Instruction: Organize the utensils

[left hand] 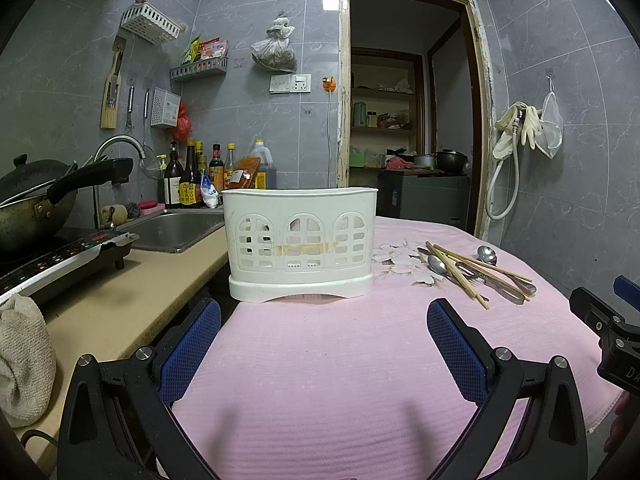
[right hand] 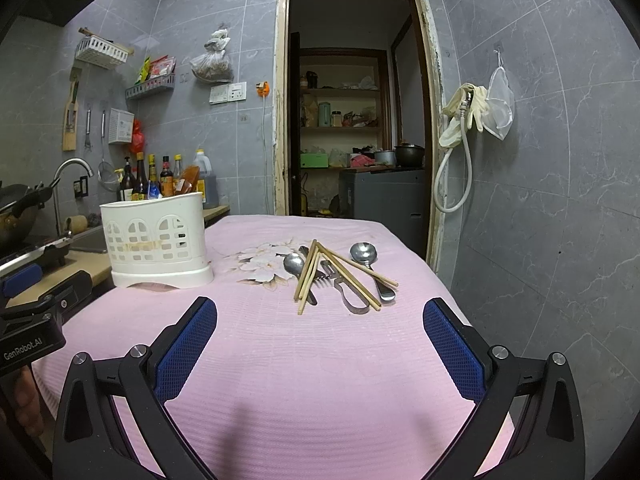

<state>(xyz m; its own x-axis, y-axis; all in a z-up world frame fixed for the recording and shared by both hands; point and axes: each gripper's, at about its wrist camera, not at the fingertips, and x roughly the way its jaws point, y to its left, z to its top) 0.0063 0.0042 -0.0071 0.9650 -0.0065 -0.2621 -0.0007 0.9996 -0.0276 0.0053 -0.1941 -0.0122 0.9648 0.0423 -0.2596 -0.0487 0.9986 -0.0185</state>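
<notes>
utensils waiting ahead of the right claw

on the pink cloth (right hand: pixel 320 360) a loose pile of utensils is lying, and nothing has gone into the white caddy (right hand: pixel 156 236) yet, as far as its slotted front is showing. the right claw (right hand: pixel 320 344) is hanging released, its blue pads spread wide and gripping nothing. the left claw (left hand: pixel 324 344) is likewise released and empty, and it is facing the caddy (left hand: pixel 300 240) squarely.

the pile is sitting just ahead of the right claw and slightly to its right: chopsticks (right hand: pixel 344 270) are crossing over two spoons (right hand: pixel 294 264) and what is looking like a fork, with a further metal piece under them that is too tangled to name. seen from the left wrist, the same chopsticks (left hand: pixel 468 272) are lying well off to the right of the caddy, near the right claw's body at the frame edge.

the relation that is mattering: the chopsticks' long axes are running roughly away from the right claw, fanning slightly, so the open pads are already spanning across them. the right hand is judged the nearer one for a first pick. the caddy is standing to the left of the pile, near the cloth's left edge, so a carried piece would be travelling leftward. the crossed sticks are likely to be dragging neighbours along if one is lifted carelessly.
</notes>
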